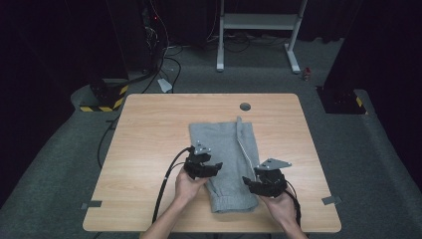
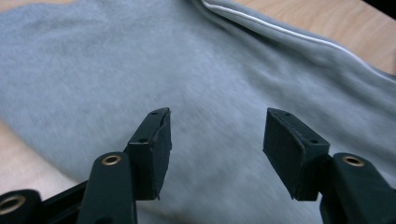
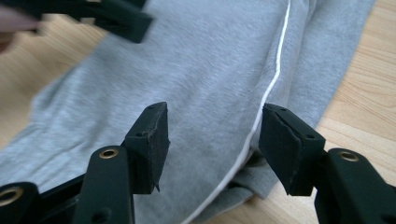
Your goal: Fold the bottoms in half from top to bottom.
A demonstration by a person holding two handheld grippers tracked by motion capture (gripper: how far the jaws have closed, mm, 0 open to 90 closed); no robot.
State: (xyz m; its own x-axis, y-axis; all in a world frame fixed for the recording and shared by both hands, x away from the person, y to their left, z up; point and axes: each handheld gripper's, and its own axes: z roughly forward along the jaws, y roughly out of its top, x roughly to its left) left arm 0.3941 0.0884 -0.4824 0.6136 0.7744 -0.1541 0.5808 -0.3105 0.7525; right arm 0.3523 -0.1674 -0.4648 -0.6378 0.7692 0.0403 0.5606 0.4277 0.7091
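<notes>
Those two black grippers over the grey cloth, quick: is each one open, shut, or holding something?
Left gripper: open, jaws apart above the grey garment, holding nothing.
Right gripper: open, jaws apart over the garment's white-piped edge, holding nothing.

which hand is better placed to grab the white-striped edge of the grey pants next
Right. The right tool hangs open with the white stripe of the grey pants running up between its jaws. The left tool, also open, faces plain grey cloth, with the stripe farther off.
</notes>
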